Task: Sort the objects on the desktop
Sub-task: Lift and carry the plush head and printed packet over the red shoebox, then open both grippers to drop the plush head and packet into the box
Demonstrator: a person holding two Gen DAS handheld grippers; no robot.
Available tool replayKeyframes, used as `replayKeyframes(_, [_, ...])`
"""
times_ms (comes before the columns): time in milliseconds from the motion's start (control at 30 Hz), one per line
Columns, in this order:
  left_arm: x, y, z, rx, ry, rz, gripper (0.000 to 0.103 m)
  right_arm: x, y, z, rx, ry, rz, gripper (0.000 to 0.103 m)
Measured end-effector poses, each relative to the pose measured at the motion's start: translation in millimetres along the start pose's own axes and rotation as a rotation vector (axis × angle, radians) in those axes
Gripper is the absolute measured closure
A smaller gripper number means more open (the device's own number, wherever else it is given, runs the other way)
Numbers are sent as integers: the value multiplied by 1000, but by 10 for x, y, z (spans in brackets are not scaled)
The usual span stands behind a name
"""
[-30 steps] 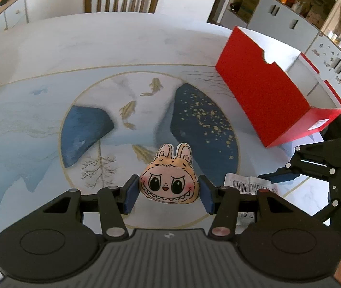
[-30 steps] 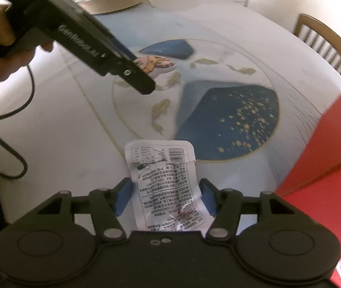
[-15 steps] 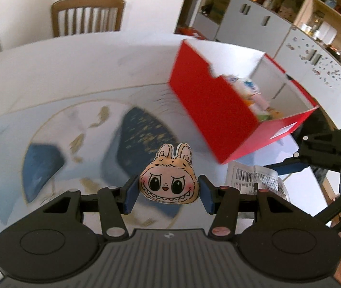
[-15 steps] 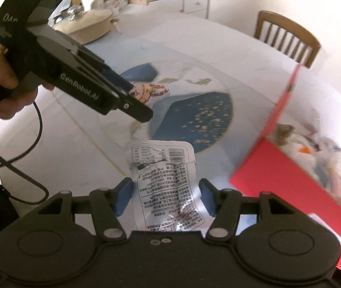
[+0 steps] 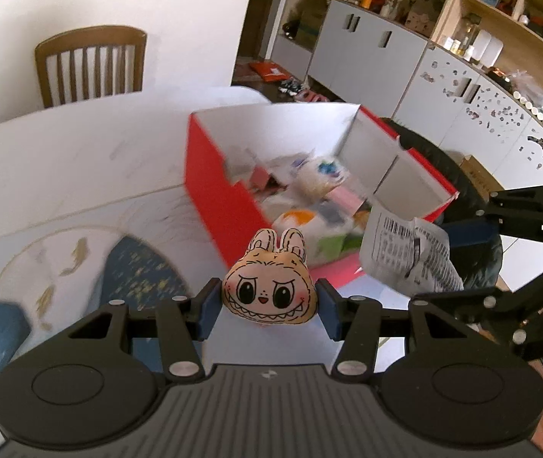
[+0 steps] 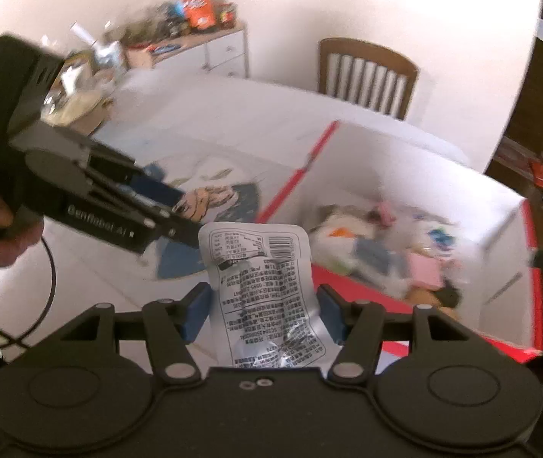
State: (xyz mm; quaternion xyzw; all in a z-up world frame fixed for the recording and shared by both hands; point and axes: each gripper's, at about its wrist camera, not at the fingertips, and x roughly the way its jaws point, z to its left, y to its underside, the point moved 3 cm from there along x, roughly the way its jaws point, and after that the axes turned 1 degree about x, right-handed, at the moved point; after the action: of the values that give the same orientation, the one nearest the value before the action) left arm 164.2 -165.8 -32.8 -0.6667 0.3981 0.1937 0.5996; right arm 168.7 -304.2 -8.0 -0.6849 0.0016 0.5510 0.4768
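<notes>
Shelving behind left claw; snack-topped dresser behind right.

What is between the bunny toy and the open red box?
Nothing stands between them. In the left wrist view the bunny toy, held in the left tool, hangs just before the red box's near wall.
</notes>
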Motion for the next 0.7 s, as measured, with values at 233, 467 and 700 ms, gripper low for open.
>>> replayKeyframes(233, [157, -323, -294, 57, -5, -31, 51, -153, -82, -496, 82, 46, -47, 42])
replayKeyframes(467, [499, -577, -439, 91, -33, -5, 51, -21, -169, -943, 145, 108, -48, 42])
replayKeyframes(700, [933, -795, -480, 122, -75, 51, 51, 238, -182, -1269, 210, 141, -15, 42])
